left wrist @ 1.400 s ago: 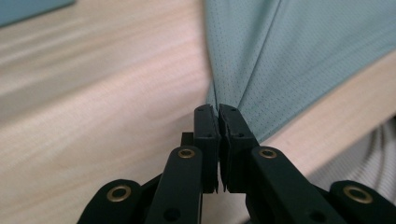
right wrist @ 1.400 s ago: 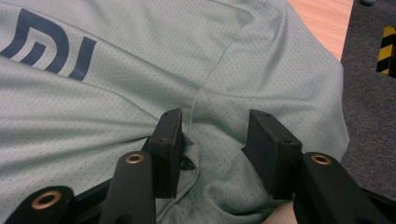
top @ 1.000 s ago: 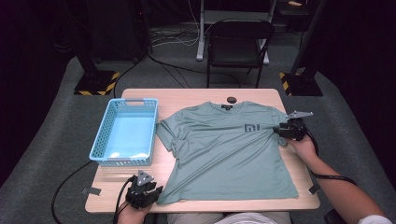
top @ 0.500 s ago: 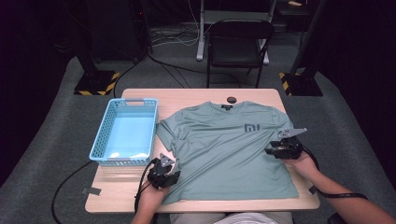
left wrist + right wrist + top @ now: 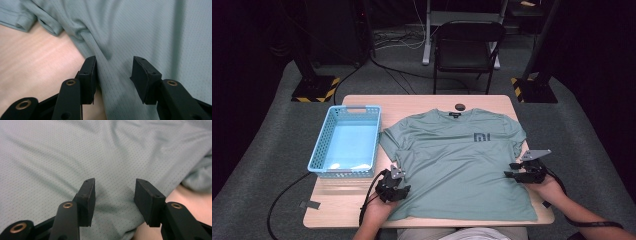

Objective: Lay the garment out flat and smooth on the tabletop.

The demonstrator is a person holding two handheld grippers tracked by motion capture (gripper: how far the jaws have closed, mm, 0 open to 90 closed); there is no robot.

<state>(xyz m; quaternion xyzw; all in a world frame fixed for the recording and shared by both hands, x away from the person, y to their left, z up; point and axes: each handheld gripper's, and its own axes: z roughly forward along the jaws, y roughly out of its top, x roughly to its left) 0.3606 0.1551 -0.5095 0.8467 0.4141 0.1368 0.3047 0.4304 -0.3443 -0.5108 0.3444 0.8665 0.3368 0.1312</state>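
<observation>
With both tongs spread, I see left gripper (image 5: pixel 398 176) and right gripper (image 5: pixel 512 170) straddling the green T-shirt (image 5: pixel 457 160) side edges, the left having just been opening.

A blue basket (image 5: pixel 346 142) sits on the wooden table (image 5: pixel 412 102), a chair (image 5: pixel 468 45) beyond.

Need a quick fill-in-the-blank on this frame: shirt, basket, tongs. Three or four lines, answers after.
1. The T-shirt lying flat on the table is ____ in colour.
2. The basket beside the shirt is light ____.
3. Behind the table stands a black ____.
4. The left tongs stand ____ over the shirt's side edge.

Answers: green; blue; chair; open
</observation>
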